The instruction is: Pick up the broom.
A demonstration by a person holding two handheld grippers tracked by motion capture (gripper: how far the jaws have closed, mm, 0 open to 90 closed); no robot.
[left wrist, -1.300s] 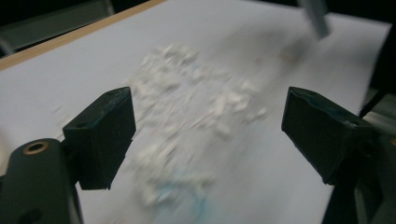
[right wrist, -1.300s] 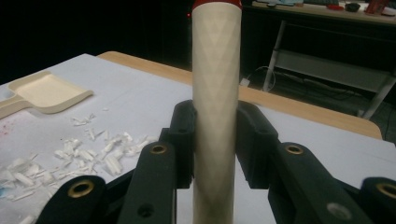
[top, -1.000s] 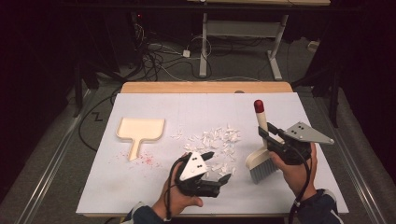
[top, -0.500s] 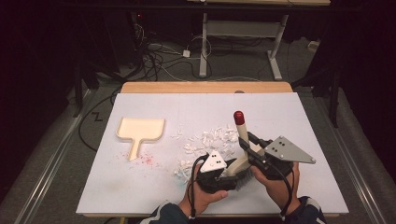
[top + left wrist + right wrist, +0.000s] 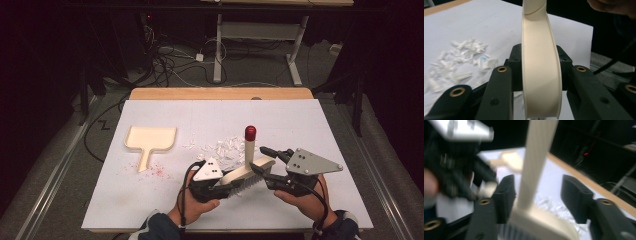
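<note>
A cream brush [image 5: 248, 170] with a red-tipped handle [image 5: 250, 133] lies tilted between my two grippers near the table's front edge. My left gripper [image 5: 216, 181] is shut on the brush's cream back [image 5: 540, 75], its jaws pressed on both sides. My right gripper [image 5: 274, 153] is open. In the right gripper view its jaws stand apart on either side of the brush handle [image 5: 537, 162], with a gap on each side. A pile of white paper scraps [image 5: 225, 147] lies just beyond the brush.
A cream dustpan [image 5: 150, 140] lies at the left of the white table sheet [image 5: 310, 125], with red specks [image 5: 157, 170] beside its handle. Scraps [image 5: 461, 62] spread left of the left gripper. A wooden edge [image 5: 220, 93] borders the table's far side.
The right gripper brought the upright brush leftward and lower to the left gripper. The left gripper now grips the brush's back, and the right jaws have opened off the handle.
</note>
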